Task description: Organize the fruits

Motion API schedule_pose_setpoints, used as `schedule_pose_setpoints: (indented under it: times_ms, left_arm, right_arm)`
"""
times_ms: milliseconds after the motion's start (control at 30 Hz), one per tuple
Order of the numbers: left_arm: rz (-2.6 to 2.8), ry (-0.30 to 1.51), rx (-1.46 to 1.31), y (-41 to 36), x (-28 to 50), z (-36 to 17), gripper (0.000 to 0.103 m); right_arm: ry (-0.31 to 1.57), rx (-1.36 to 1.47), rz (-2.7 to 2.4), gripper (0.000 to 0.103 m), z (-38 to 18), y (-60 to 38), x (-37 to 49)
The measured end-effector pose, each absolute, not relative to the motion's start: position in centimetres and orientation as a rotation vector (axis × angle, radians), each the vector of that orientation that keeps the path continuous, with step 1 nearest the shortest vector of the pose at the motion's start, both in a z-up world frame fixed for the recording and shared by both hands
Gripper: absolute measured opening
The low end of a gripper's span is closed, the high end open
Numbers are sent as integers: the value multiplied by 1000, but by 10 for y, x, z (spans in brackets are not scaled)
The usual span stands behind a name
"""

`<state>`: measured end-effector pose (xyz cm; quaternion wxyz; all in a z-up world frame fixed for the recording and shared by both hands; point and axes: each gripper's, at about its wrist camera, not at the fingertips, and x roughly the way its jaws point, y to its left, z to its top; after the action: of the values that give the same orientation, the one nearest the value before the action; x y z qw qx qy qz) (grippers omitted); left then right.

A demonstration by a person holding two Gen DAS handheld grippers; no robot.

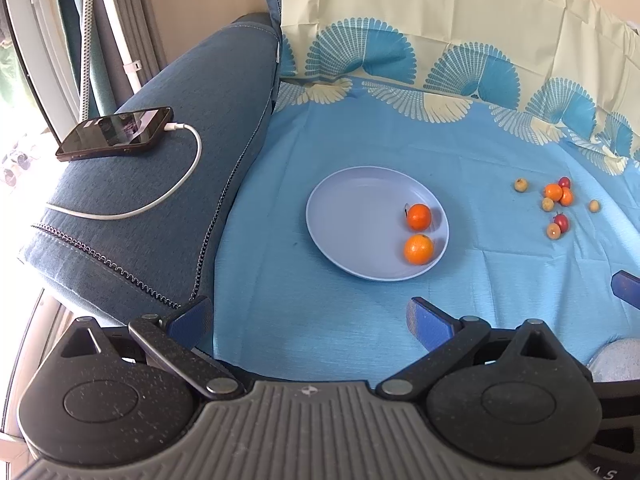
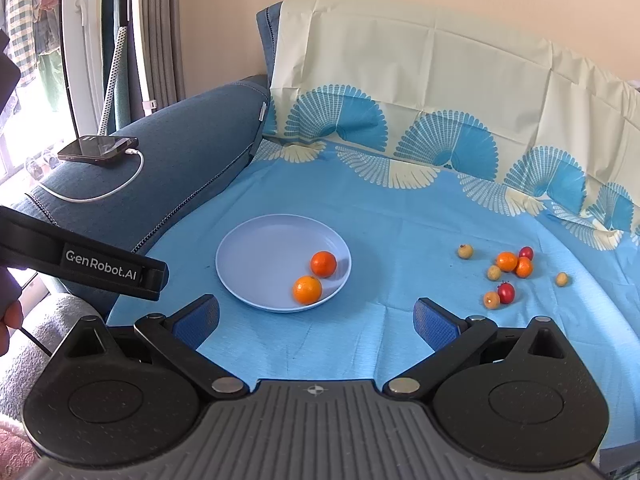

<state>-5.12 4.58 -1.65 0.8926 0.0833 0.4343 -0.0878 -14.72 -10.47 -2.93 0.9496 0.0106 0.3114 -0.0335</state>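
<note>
A pale blue plate (image 1: pixel 352 220) (image 2: pixel 256 264) lies on the blue cloth and holds two oranges (image 1: pixel 419 216) (image 2: pixel 323 264), side by side near its right rim. To its right lies a loose cluster of fruit (image 1: pixel 556 194) (image 2: pixel 508 262): two small oranges, two red fruits and several small yellow-brown ones. My left gripper (image 1: pixel 310 316) is open and empty, held back from the plate's near edge. My right gripper (image 2: pixel 316 318) is open and empty, just short of the plate and the cluster. One right fingertip (image 1: pixel 626 284) shows at the left wrist view's right edge.
A blue sofa armrest (image 1: pixel 160 184) (image 2: pixel 180 152) stands left of the cloth, with a phone (image 1: pixel 116 133) (image 2: pixel 100 149) on a white charging cable. The patterned cloth rises up the backrest (image 2: pixel 400 80) behind. The left gripper's body (image 2: pixel 80 264) crosses the right wrist view's left side.
</note>
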Motion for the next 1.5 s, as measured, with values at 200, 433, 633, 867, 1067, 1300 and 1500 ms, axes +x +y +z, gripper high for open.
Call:
schedule_pose_setpoints:
  times_ms: [200, 433, 633, 867, 1067, 1300, 1500]
  left_arm:
    - [-177, 909, 176, 45, -48, -18, 103]
    - [-171, 930, 186, 42, -42, -23, 103]
    - [-175, 950, 204, 31, -33, -29, 103]
    - [-190, 969, 240, 8, -21, -36, 103]
    - [-208, 984, 282, -23, -8, -43, 103]
    - [-257, 1004, 339, -80, 14, -55, 103]
    - [-330, 1012, 375, -155, 46, -74, 103]
  right_arm:
    - [641, 27, -66, 102, -31, -104, -144]
    - [655, 44, -71, 102, -36, -111, -139]
    - [669, 69, -96, 102, -43, -123, -132]
    - [681, 100, -149, 102, -53, -146, -125]
    - [676, 135, -235, 102, -64, -181, -120]
    - [665, 192, -409, 102, -89, -250, -120]
    - [651, 274, -561, 102, -118, -324, -111]
